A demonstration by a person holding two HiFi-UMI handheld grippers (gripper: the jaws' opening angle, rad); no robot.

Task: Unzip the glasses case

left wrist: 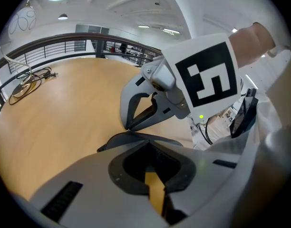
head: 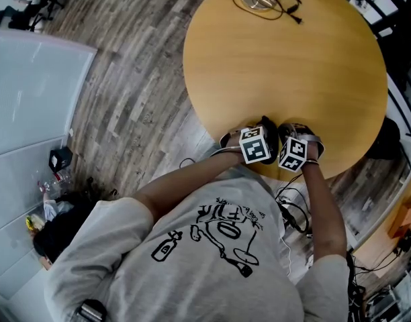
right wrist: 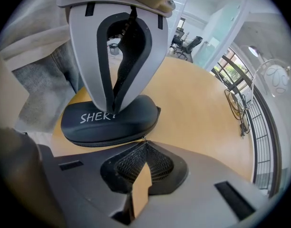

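A dark zipped glasses case (right wrist: pixel 129 122) with white lettering lies at the near edge of the round wooden table (head: pixel 286 59). My left gripper (right wrist: pixel 112 110) comes down from above, shut, with its tips resting on the case's lid. My right gripper (right wrist: pixel 144 142) sits at the case's front rim, shut on the small metal zip pull (right wrist: pixel 144 138). The left gripper view shows the right gripper (left wrist: pixel 129 128) pinched at the edge of the case (left wrist: pixel 136 139). In the head view both grippers sit side by side, left (head: pixel 259 131) and right (head: pixel 291 134), and they hide the case.
A coil of black cable (head: pixel 266 2) and a round metal thing lie at the table's far side. The table edge runs right beside the case, close to the person's lap. Wood floor, a glass partition and office chairs (head: pixel 31 5) lie to the left.
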